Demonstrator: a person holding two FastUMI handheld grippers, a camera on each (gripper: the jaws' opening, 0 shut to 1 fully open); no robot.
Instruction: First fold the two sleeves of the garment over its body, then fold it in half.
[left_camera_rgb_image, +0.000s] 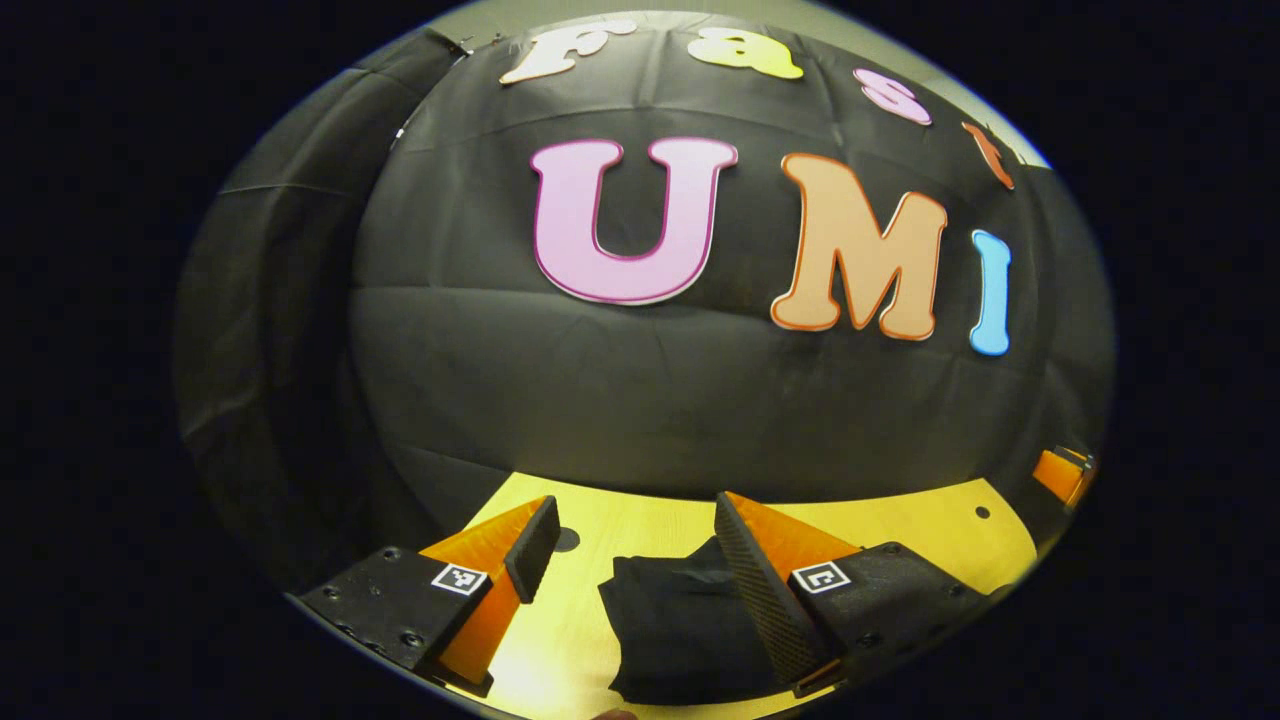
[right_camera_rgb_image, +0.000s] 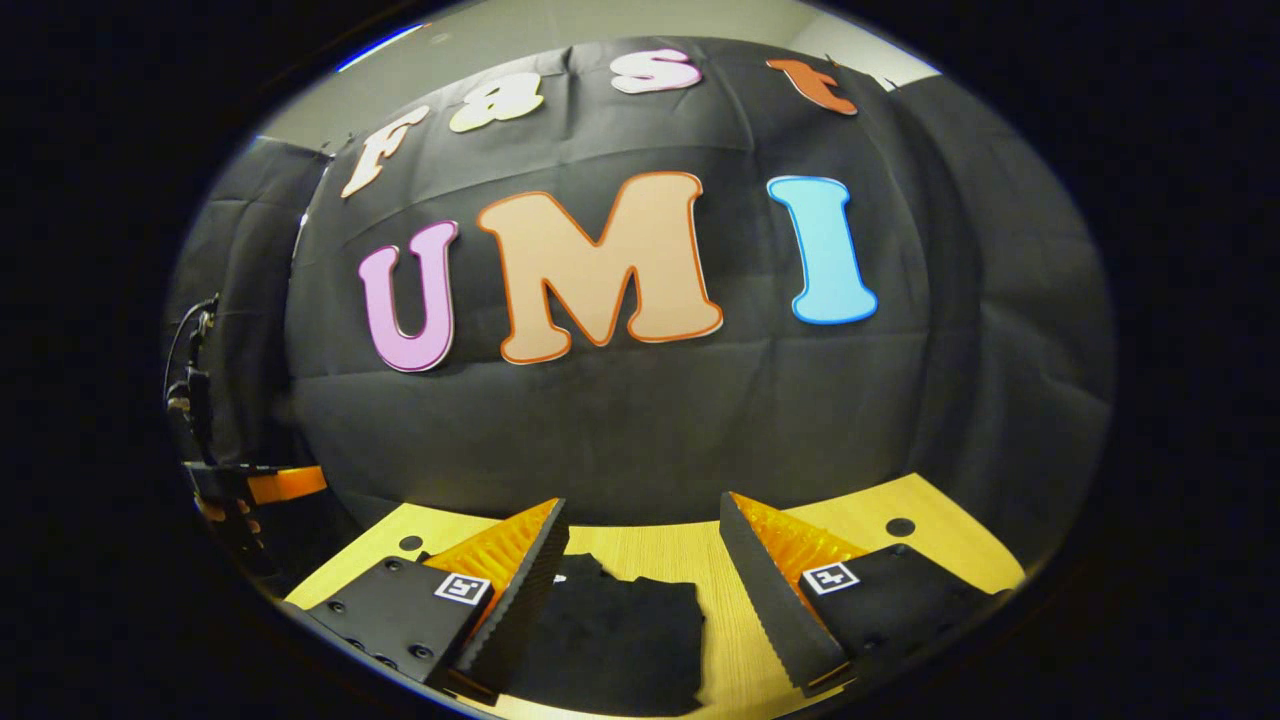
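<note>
The black garment (left_camera_rgb_image: 680, 630) lies as a compact, folded-looking bundle on the light wooden table (left_camera_rgb_image: 620, 535). In the left gripper view my left gripper (left_camera_rgb_image: 635, 500) hangs open above it, and the right finger (left_camera_rgb_image: 760, 590) covers the cloth's right edge. From the right gripper view the garment (right_camera_rgb_image: 620, 640) sits low between the fingers of my right gripper (right_camera_rgb_image: 644, 502), which is open, with its left finger (right_camera_rgb_image: 525, 595) over the cloth's left edge. Neither gripper holds any cloth.
The booth's black cloth wall rises just behind the table (right_camera_rgb_image: 880, 540). Small round holes (right_camera_rgb_image: 900, 527) mark the tabletop near its far corners. A piece of the other gripper (left_camera_rgb_image: 1062, 475) shows at the right edge, and the left gripper's body with a cable (right_camera_rgb_image: 255, 487) at the left edge.
</note>
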